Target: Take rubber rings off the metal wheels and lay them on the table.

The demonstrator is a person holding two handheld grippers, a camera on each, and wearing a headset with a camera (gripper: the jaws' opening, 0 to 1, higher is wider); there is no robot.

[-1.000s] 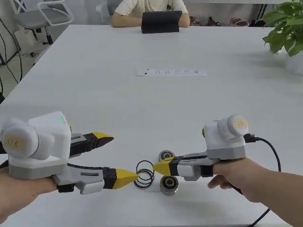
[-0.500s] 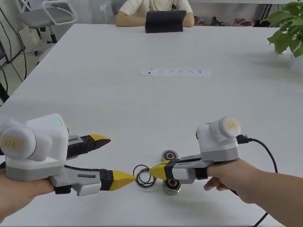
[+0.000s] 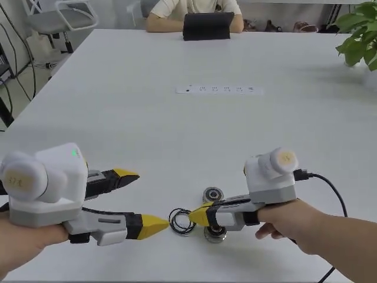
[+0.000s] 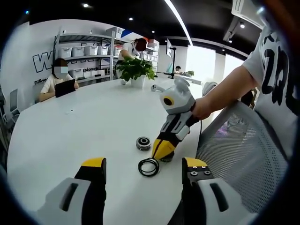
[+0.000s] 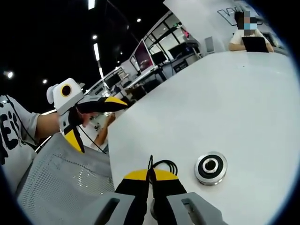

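Observation:
Black rubber rings lie in a small pile on the white table, between the two grippers. My right gripper is shut, its yellow tips at the pile's edge. In the right gripper view a thin black ring runs out from between its shut tips. One metal wheel lies just beyond it, and another sits partly under its jaws. My left gripper is open to the left of the pile. In its own view the rings lie just ahead of its spread jaws.
A white power strip lies mid-table. At the far end a person sits behind a dark laptop. A potted plant stands at the far right. The right gripper's black cable trails to the near right edge.
The rings stood upright at the right gripper's tips one second ago and now lie lower and flatter on the table. The right gripper has dropped slightly over the near wheel.

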